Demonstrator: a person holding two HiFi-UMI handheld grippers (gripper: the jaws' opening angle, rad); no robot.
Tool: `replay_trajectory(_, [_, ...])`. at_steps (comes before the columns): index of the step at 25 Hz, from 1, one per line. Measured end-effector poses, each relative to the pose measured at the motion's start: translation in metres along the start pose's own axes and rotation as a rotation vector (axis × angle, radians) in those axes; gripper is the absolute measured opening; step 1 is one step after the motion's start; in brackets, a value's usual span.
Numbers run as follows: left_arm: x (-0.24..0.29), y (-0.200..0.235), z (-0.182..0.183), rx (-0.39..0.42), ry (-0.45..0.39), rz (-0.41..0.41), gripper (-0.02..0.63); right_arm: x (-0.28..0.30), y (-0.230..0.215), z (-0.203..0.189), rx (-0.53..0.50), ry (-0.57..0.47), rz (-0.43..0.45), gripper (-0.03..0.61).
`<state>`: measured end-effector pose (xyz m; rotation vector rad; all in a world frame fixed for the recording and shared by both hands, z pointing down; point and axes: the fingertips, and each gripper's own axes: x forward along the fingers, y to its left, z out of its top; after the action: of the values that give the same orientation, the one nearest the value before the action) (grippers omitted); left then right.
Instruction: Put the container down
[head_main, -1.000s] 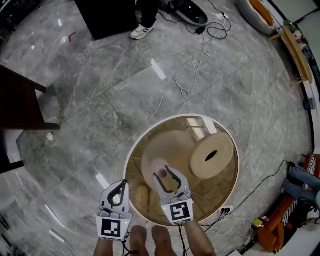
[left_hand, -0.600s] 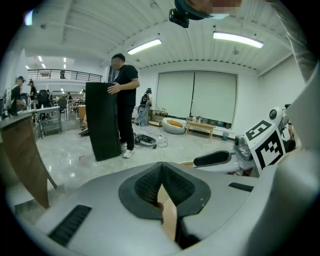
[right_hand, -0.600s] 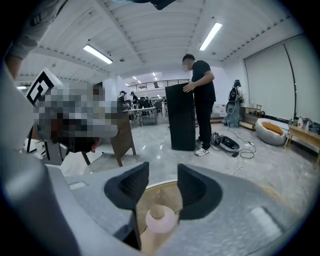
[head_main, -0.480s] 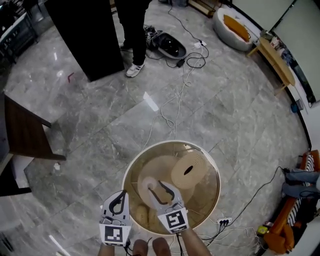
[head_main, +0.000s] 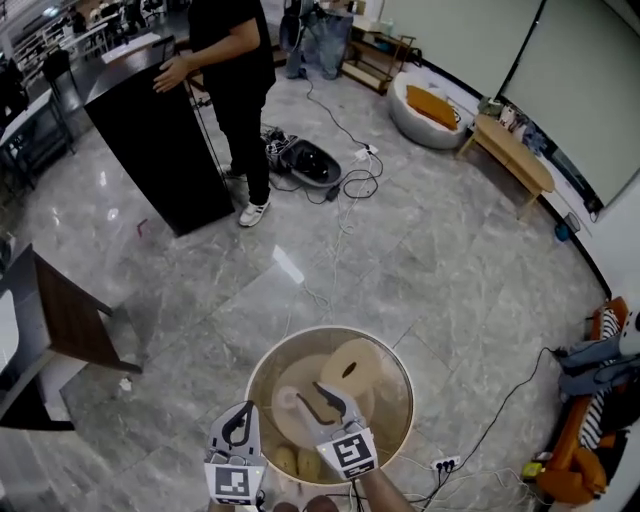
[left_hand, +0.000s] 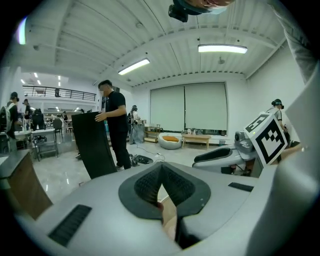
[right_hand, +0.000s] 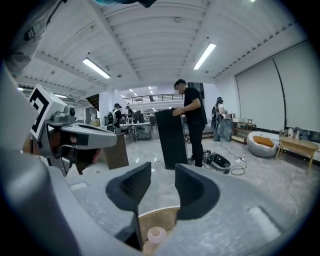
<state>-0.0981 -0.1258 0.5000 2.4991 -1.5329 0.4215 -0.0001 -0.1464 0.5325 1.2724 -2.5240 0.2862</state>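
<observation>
Head view first: the container (head_main: 289, 401), a small pale thing with a pinkish top, appears to be set on the round glass table (head_main: 390, 350). It is placed just left of the right gripper's (head_main: 318, 398) fingers, not between them. The left gripper (head_main: 238, 415) is held at the table's near-left rim, apart from the container.

On to the left gripper view: the fingers are seen pressed tip to tip, and nothing is caught between them. No steadying can be expected from that side.

Now the right gripper view: a clear gap is shown between the fingers, and it is being narrowed at this moment. Nothing is pinched there. The container's top is glimpsed low down, below the roots of the fingers, with the table's rim beyond it.

The danger is judged to be a knock. If the right gripper is swung leftward or dragged back while closing, the container could be clipped by the left finger, tipped on the smooth glass and sent rolling toward the rim.
</observation>
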Motion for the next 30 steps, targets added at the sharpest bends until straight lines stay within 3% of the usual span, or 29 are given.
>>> replay_trajectory(4, [-0.025,-0.013,0.038,0.087,-0.023,-0.027,0.017,-0.035,0.002,0.036,-0.007,-0.016,-0.032,0.123])
replay_trajectory(8, [-0.055,-0.029,0.081,-0.003,-0.036,-0.033,0.017,-0.075,0.010,0.068,-0.002,-0.020,-0.069,0.096])
replay_trajectory(15, [-0.091,-0.057,0.129,0.051,-0.068,-0.077,0.017,-0.137,0.010,0.113,0.013,-0.066,-0.130,0.057])
replay_trajectory(21, [-0.123,-0.070,0.145,0.070,-0.083,-0.087,0.017,-0.182,0.016,0.133,0.019,-0.092,-0.186,0.039])
replay_trajectory(30, [-0.139,-0.072,0.144,0.067,-0.078,-0.089,0.017,-0.223,0.028,0.131,0.009,-0.102,-0.239,0.002])
